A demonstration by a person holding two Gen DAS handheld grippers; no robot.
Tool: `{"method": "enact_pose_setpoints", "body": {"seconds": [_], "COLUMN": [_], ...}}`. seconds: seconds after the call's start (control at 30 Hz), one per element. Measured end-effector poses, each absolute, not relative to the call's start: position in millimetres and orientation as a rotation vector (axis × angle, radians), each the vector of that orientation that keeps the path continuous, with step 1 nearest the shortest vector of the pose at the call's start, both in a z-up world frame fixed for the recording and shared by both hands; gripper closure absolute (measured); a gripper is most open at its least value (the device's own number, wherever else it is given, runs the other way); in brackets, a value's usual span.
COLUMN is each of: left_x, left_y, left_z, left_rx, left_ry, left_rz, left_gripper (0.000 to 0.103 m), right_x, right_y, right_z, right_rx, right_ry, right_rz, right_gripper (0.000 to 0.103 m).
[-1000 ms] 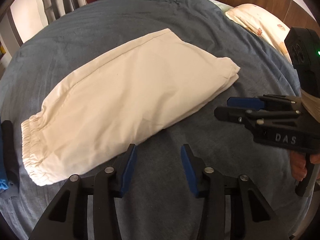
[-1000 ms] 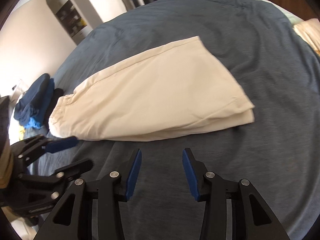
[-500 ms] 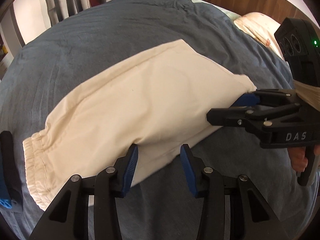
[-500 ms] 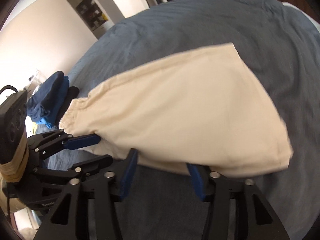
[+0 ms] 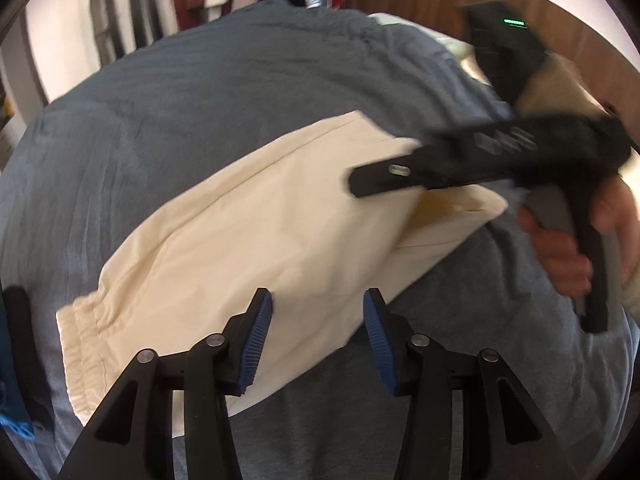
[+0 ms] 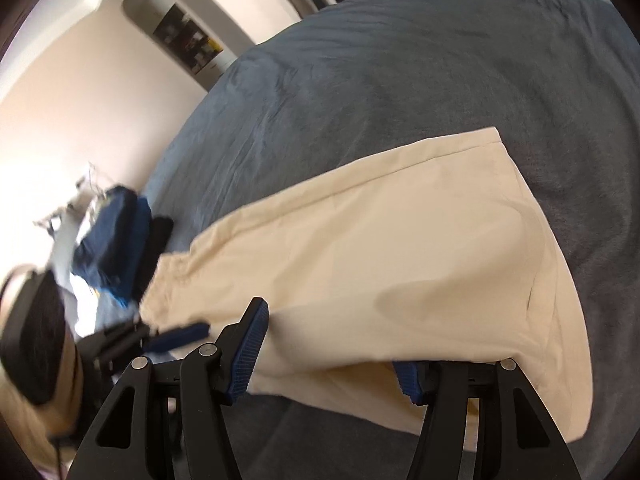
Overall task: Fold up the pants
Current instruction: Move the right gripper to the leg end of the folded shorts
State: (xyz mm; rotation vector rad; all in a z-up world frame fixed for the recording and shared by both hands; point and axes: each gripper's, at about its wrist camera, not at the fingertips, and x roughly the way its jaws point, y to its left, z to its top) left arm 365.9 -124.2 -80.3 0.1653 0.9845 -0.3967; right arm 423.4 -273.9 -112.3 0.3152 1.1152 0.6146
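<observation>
Cream pants [image 5: 280,240], folded into a long slab, lie across a blue-grey bedspread [image 5: 200,100]. My left gripper [image 5: 318,308] hovers over their near edge, jaws opening, the cloth under both blue pads and not pinched. My right gripper [image 6: 332,332] straddles the pants' [image 6: 400,240] right end. Its left finger [image 6: 248,340] lies on top of the cloth, and the cloth hides most of the other finger. In the left wrist view its upper finger [image 5: 400,170] rests over the raised end, with a hand [image 5: 568,248] on the handle.
A stack of dark blue and black clothes [image 6: 116,248] sits on the bed beyond the pants' elastic waistband [image 5: 80,344]. A wooden headboard [image 5: 440,0] stands behind the bed. Bare bedspread lies beyond the pants.
Both grippers have closed in on the pants from the near side. The right one has opened wider, slid onto the right end and lifted it slightly. The left now reaches over the near edge.
</observation>
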Motion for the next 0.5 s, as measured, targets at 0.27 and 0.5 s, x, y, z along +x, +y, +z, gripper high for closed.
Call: {"method": "enact_pose_setpoints", "body": {"seconds": [0.27,0.5], "left_x": [395,416], "left_y": [-123,-107], "left_z": [-96,-105], "left_rx": [0.184,0.11], "left_ry": [0.977,1.03], "left_rz": [-0.302,-0.269], "left_gripper": [0.053,0.053], "right_x": [431,416], "right_y": [-274,-275], "right_z": [-112,-119], "right_rx": [0.313,0.23], "right_ry": [1.149,1.178], "right_rz": [0.67,0.694], "right_gripper": [0.044,0.044]}}
